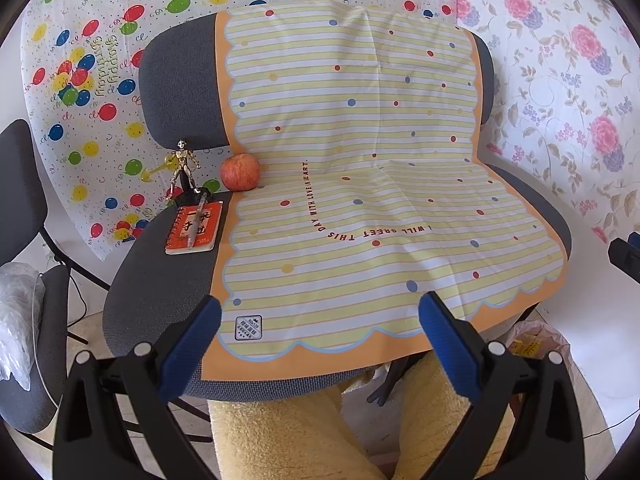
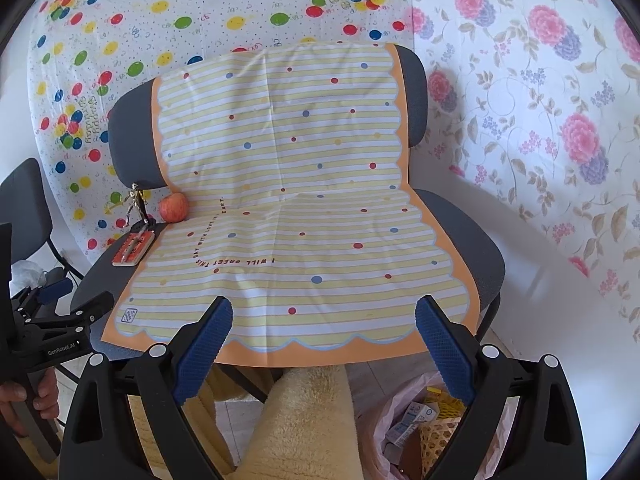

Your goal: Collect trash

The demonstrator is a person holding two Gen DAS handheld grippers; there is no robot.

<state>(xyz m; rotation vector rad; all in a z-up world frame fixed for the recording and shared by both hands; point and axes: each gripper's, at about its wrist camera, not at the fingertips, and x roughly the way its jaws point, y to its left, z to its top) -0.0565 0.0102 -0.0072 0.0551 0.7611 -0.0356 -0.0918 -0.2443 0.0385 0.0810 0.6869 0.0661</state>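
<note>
Second chair [image 1: 20, 184]: far left of the left wrist view, cut off by the frame edge, with a crumpled clear plastic bag [image 1: 16, 312] on its seat.
Left gripper [image 1: 320, 320]: blue pads spread wide at the bottom of its own view, nothing between them; in the right wrist view it pokes in at lower left [image 2: 76, 304], its handle reading "GenRobot.AI", a hand [image 2: 16, 404] partly cut off below it.
Figurine [image 1: 184, 168]: small gold figure on a black stand, left rear of the seat, details too small to make out.
Notebook [image 1: 194, 226]: orange spiral pad with Chinese characters I can't read clearly, a pen [image 1: 198, 220] lying across it.
Apple [image 1: 239, 172]: red, just right of the figurine, touching the cloth's edge.
Office chair [image 1: 180, 84]: grey, mostly hidden under the cloth.
Striped cloth [image 1: 360, 140]: yellow-and-white with dots and an orange scalloped border, draped over backrest and seat; upside-down print reads "I WILL GREET THIS DAY WITH LOVE IN" then "HEART", partly creased; a small stamp in its near-left corner is illegible.
Right gripper [image 2: 324, 320]: pads wide apart, holding nothing, hovering at the cloth's near edge.
Trash bag [image 2: 416, 420]: pinkish, lower right of the right wrist view, below the seat, holding wrappers and a woven basket piece, half hidden by the gripper.
Backdrop: balloon sheet [image 2: 180, 12] reading "Happy Birthday", floral sheet [image 2: 540, 120] on the right.
</note>
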